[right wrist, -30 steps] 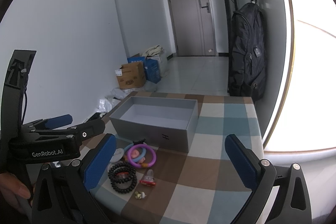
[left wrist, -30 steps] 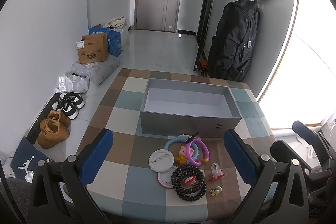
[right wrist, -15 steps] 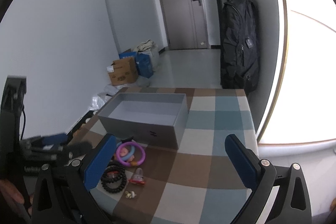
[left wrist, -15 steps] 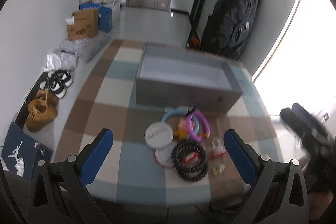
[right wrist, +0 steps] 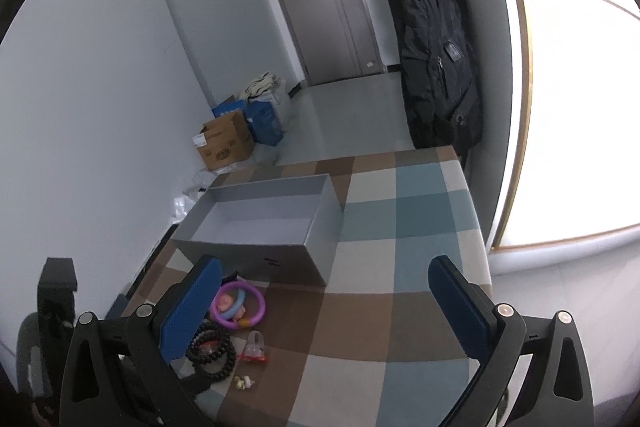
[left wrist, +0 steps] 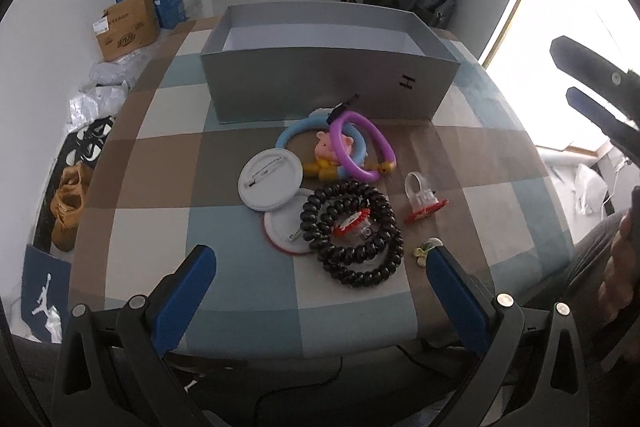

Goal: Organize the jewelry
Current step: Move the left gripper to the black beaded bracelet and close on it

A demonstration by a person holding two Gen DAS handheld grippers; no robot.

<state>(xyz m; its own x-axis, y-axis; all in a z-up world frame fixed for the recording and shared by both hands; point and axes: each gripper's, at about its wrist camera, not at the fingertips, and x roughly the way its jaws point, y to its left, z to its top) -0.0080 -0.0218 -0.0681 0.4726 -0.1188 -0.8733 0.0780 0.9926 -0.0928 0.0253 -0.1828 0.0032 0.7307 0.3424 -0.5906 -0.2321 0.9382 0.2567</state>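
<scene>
Jewelry cluster on checkered counter (left wrist: 248, 283), just before grey box (left wrist: 320, 83): black bead bracelet (left wrist: 354, 231) coiled around red-and-clear ring (left wrist: 352, 221); purple bangle (left wrist: 362, 147) overlapping blue bangle (left wrist: 320, 137), pink pig charm (left wrist: 330, 151) between; two white pin badges (left wrist: 270, 181) face down, overlapping; second clear ring, red base (left wrist: 422, 197), to right; small yellow-white earring (left wrist: 424, 249) near edge. Box open-topped, nothing visible inside. Left gripper (left wrist: 320, 267) spread wide above cluster, holding nothing. Right gripper (right wrist: 324, 291) likewise spread, unloaded, over counter right of cluster.
</scene>
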